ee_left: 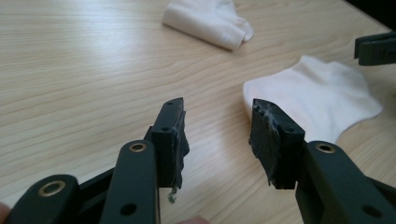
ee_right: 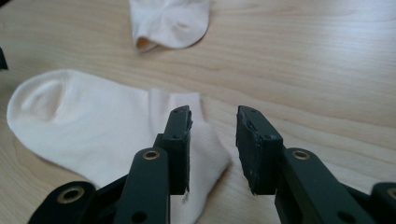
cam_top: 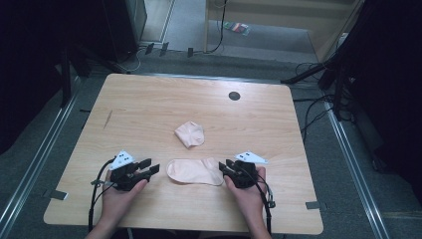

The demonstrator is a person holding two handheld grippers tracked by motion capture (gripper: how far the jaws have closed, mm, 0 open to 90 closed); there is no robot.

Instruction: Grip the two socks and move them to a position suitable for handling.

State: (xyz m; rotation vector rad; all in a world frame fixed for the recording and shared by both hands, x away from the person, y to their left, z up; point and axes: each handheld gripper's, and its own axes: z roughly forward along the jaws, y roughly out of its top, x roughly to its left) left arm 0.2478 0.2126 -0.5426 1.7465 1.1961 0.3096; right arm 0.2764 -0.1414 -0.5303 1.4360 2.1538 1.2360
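I hold 2 grippers low over the wooden surface (cam_top: 149, 104), 1 in each hand, at the near edge. My left gripper (cam_top: 151, 167) sits to the left of a flat sock (cam_top: 194, 172), its jaws apart with nothing between them but bare wood. In the left gripper view that sock (ee_left: 322, 95) lies just past the right jaw, not touching it, and a tip of my other gripper shows at the upper right edge.

My right gripper (cam_top: 225, 167) is at the opposite end of the flat sock, right at its edge. Its jaws stand apart too. In the right gripper view the sock (ee_right: 102, 126) spreads out to the left, its toe end far left, and its near end reaches under the left jaw; the pads do not press on the cloth, and the gap between them shows mostly wood.

A 2nd sock, folded (cam_top: 190, 133) into a small bundle, lies farther out toward the middle of the surface, apart from the flat one. A small dark round spot (cam_top: 234, 95) sits near the far edge.
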